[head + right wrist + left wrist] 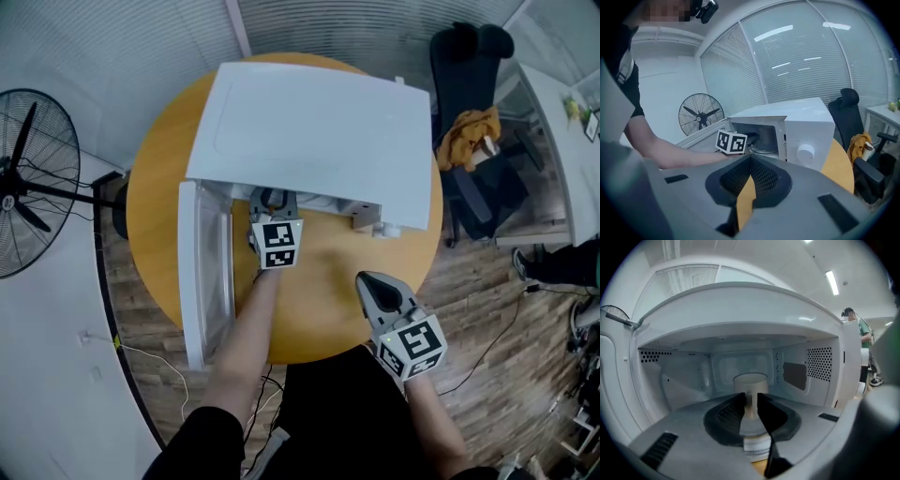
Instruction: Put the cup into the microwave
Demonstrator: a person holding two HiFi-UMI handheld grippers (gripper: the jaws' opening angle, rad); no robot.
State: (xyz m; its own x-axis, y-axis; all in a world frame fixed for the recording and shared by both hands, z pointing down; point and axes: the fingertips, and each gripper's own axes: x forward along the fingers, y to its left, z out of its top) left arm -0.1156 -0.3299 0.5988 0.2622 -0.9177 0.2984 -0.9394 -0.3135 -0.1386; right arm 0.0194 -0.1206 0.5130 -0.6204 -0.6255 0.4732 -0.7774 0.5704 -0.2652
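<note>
While the microwave (319, 131) door (202, 272) hangs open on the left, the left gripper (273, 199) is poked into the cavity. The pale cup (750, 383) stands upright in there, its body just past the fingertips. The gripper's fingers (733, 411) are pinched narrow on a thin pale strip on the cup's near side, the handle I reckon. My guess is it's stiff, light-ish ceramic or plastic. It looks smooth so maybe slippery, and chippable if bumped, so the handle seems the sane place to hold it. Over on the right, the right gripper (380, 292) hovers above the round table (319, 300), jaws closed on nothing.
</note>
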